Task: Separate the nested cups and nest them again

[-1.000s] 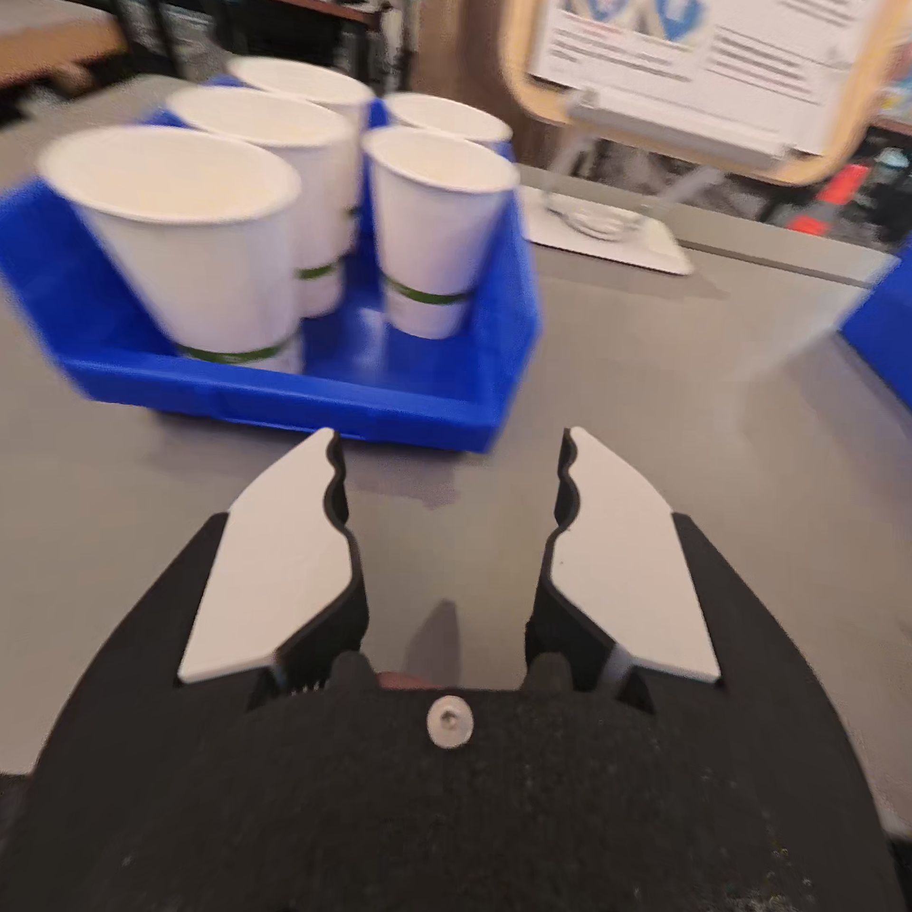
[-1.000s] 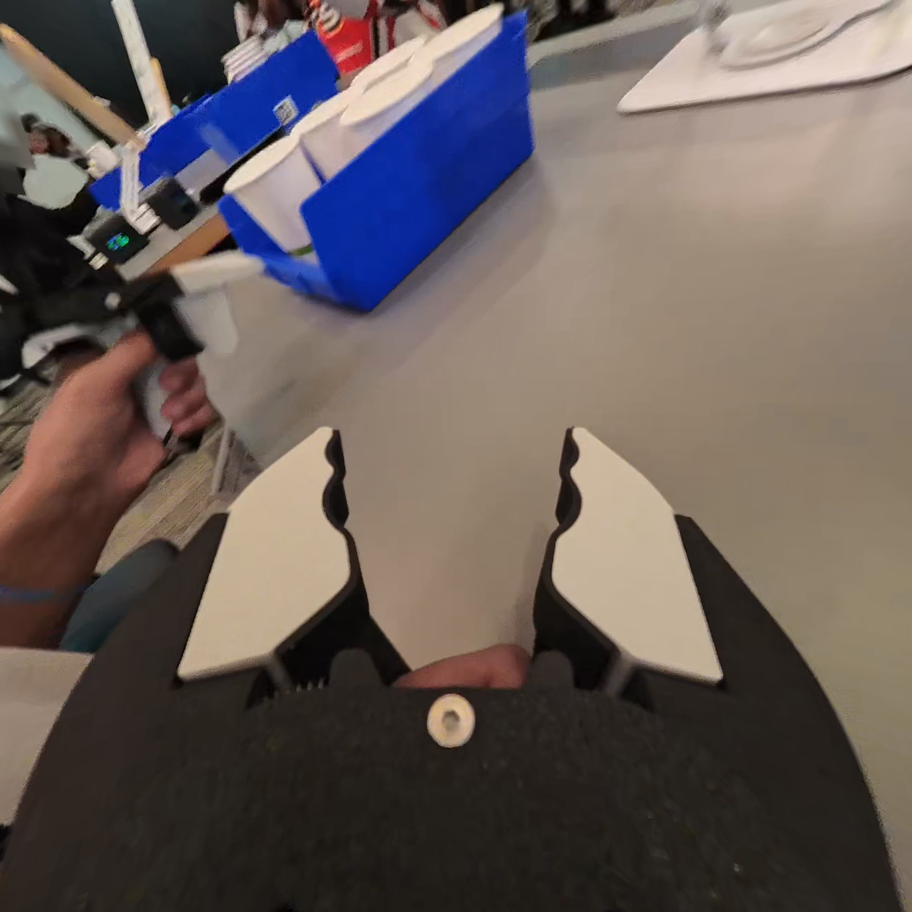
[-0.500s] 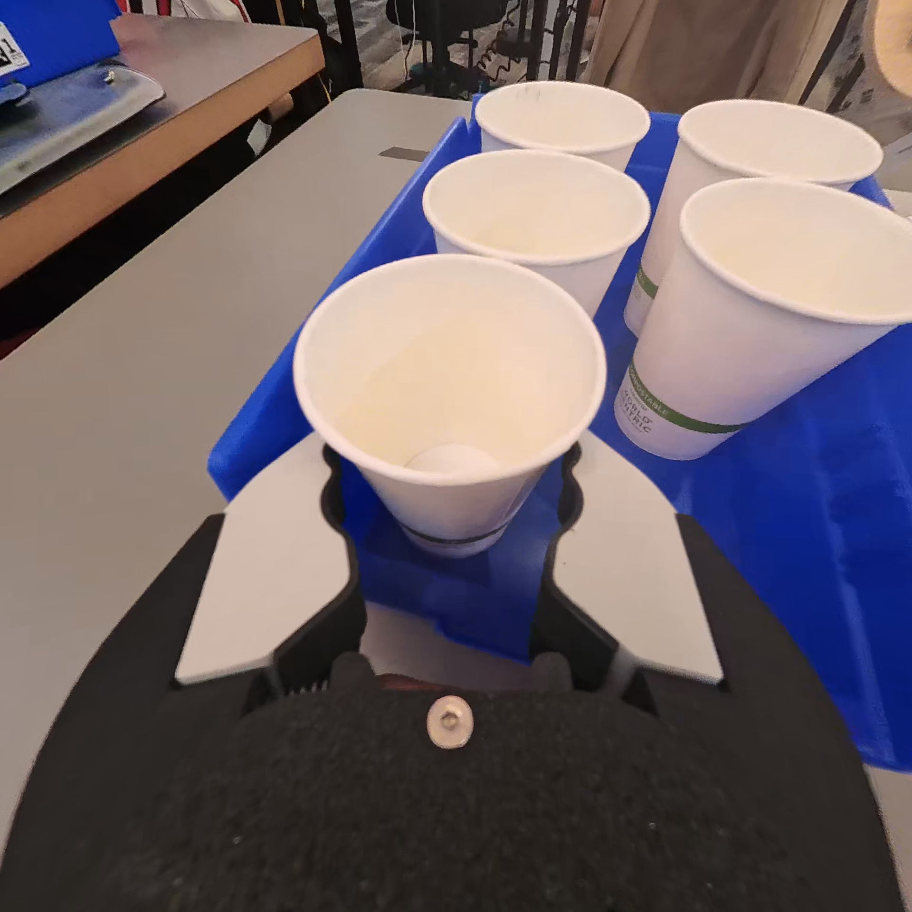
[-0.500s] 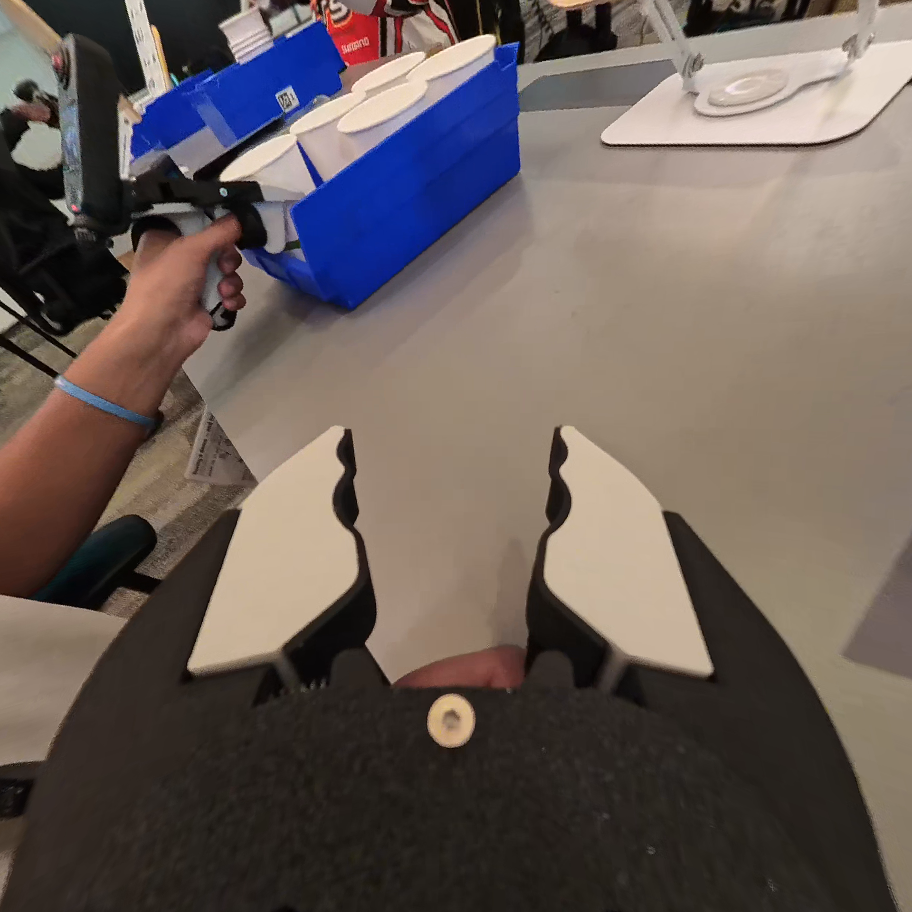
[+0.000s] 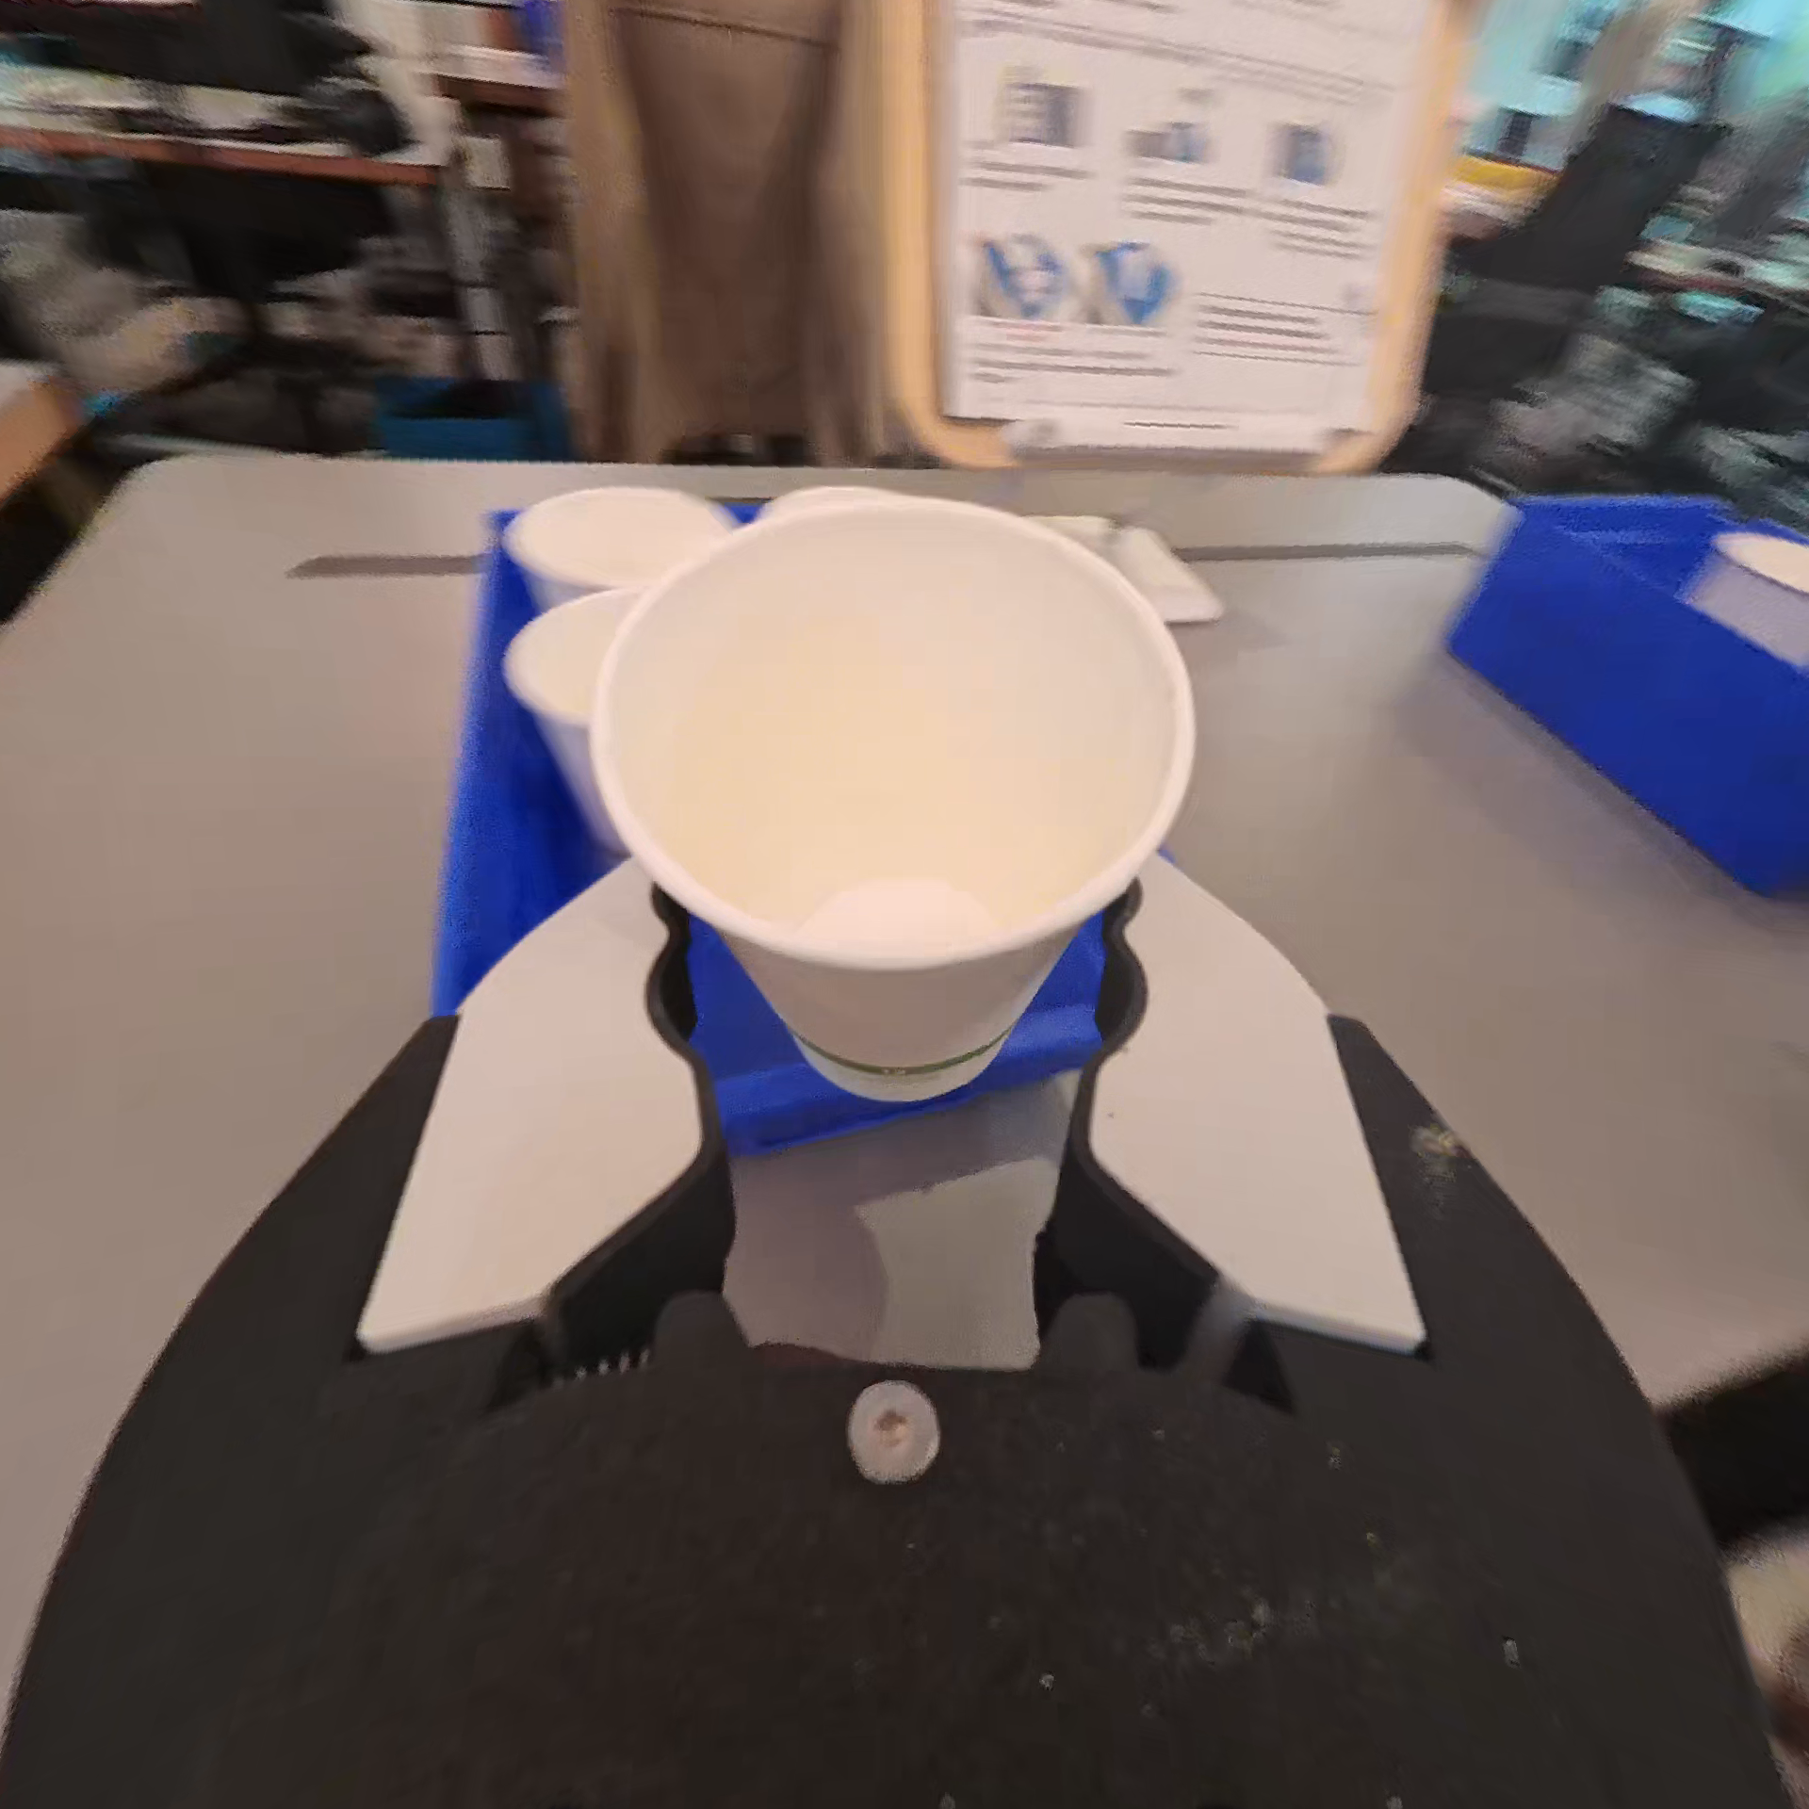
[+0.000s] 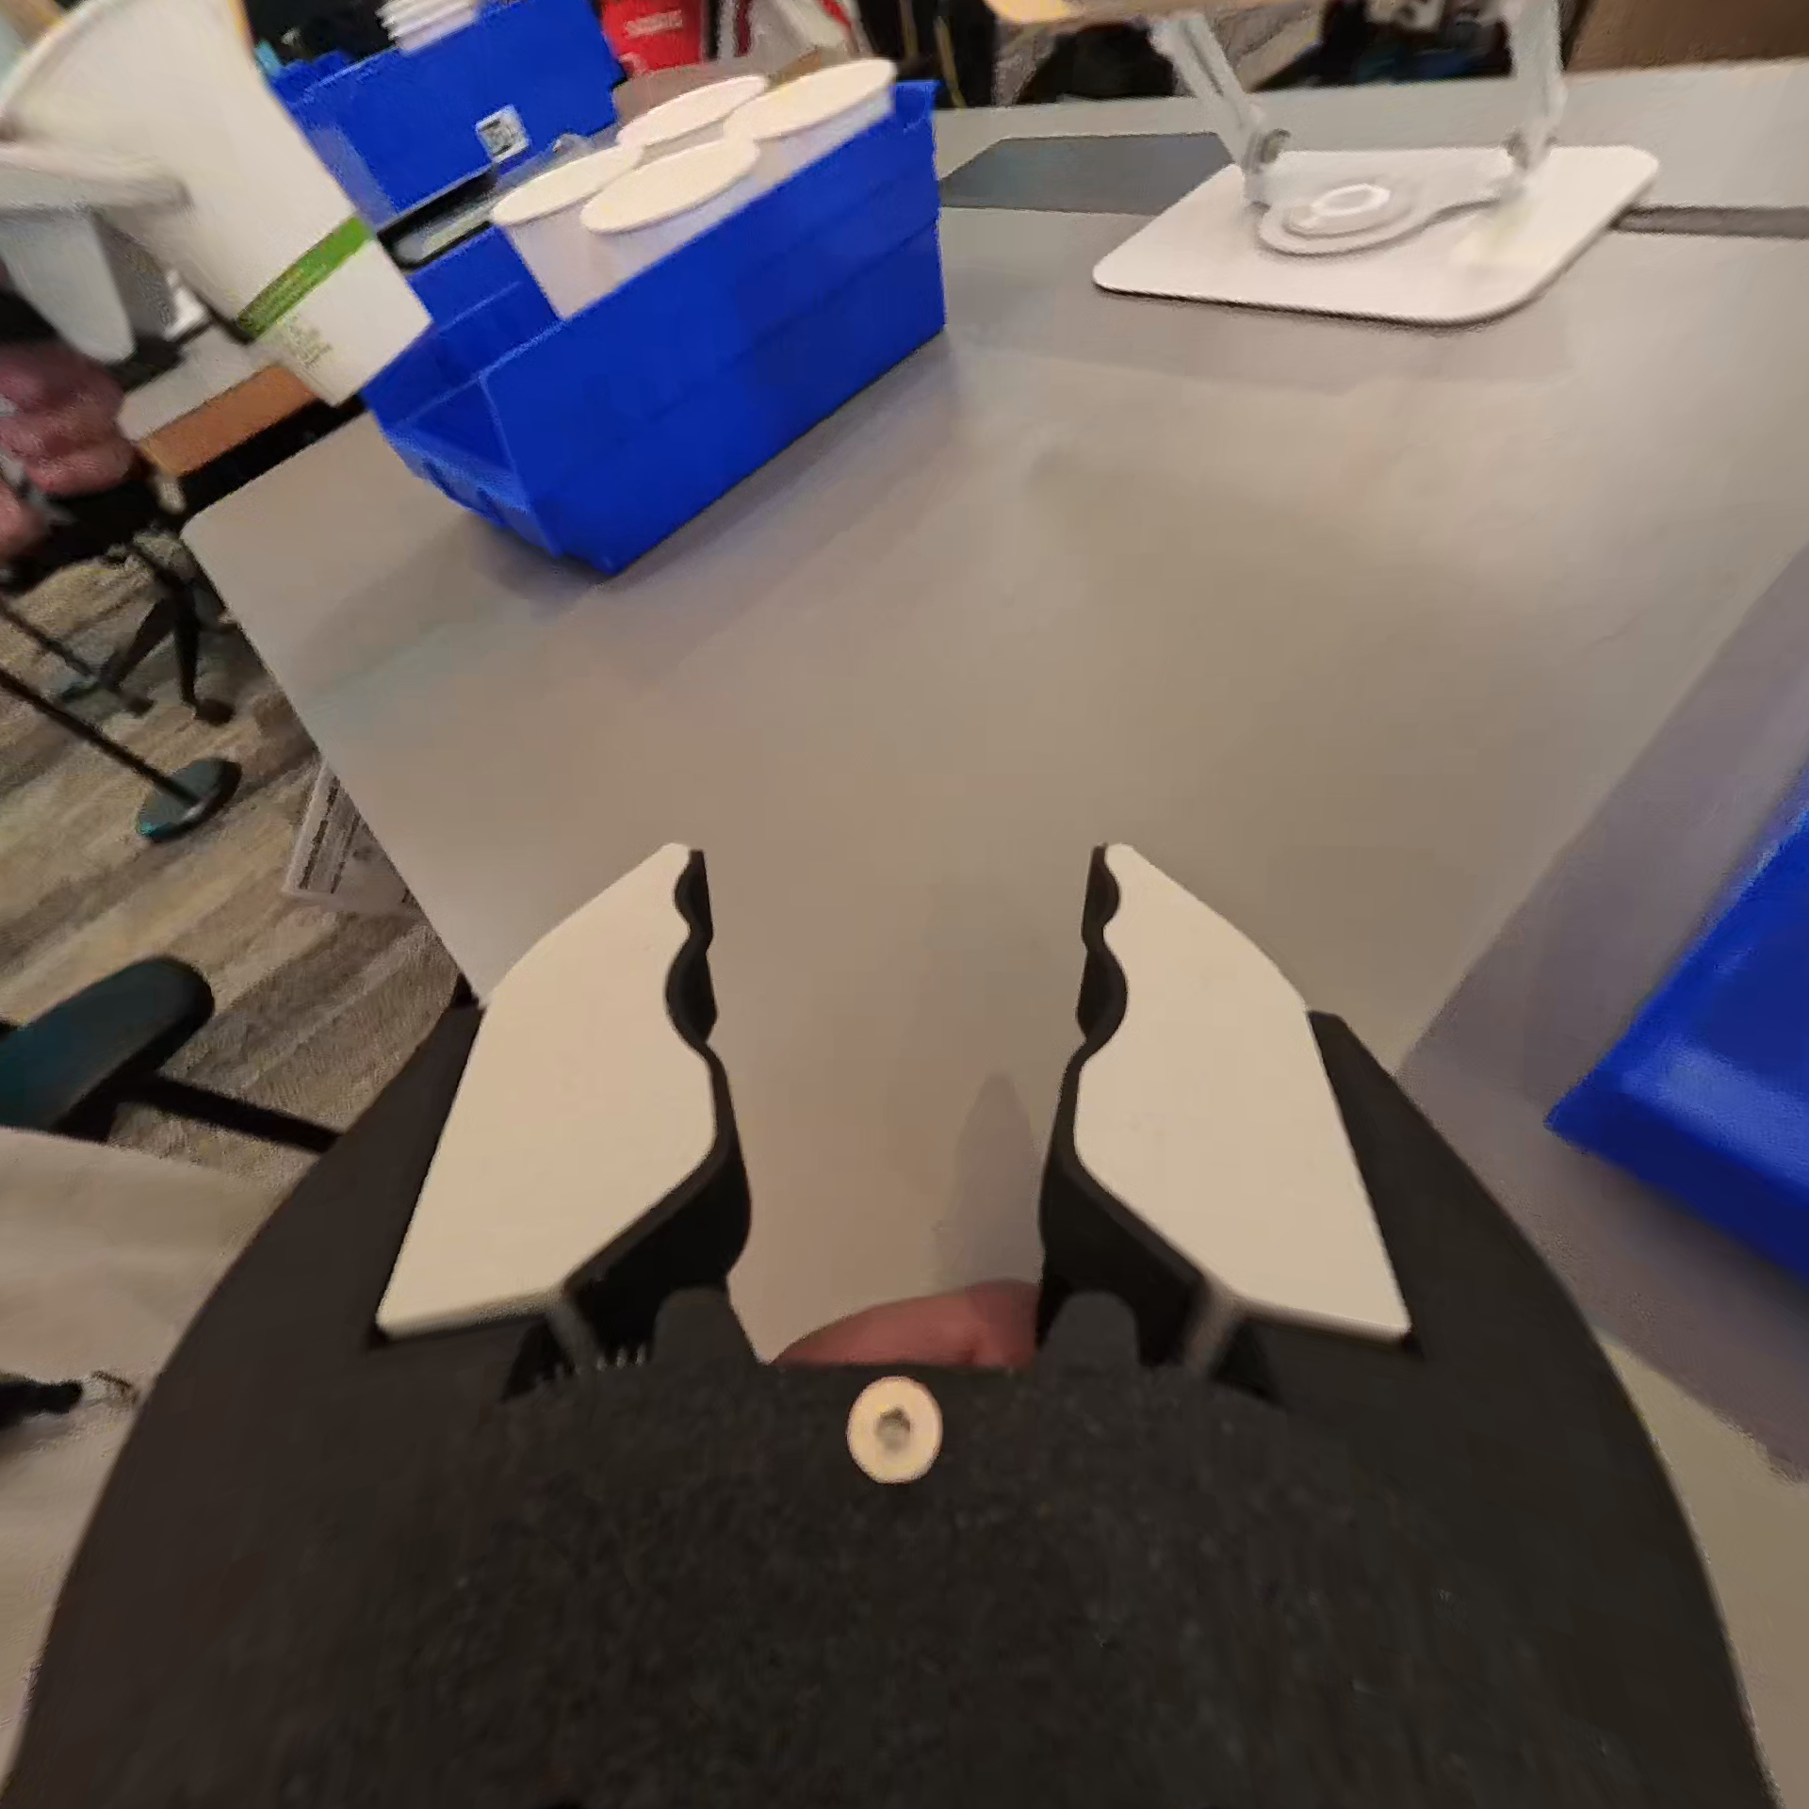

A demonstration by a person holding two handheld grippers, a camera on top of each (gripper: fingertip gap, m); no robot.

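We see the left gripper (image 5: 896, 940) closed on a white paper cup (image 5: 886, 783), its fingers pressing both sides (the cup is lifted, upright). The right gripper (image 6: 896, 940) hangs over the surface (image 6: 979, 636), jaws apart, holding nothing.

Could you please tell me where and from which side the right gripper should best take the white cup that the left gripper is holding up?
Probably the bare lower wall near the green band of the white cup, from its open right side. The left gripper clasps it just under the rim; the empty right gripper stands open over the table.
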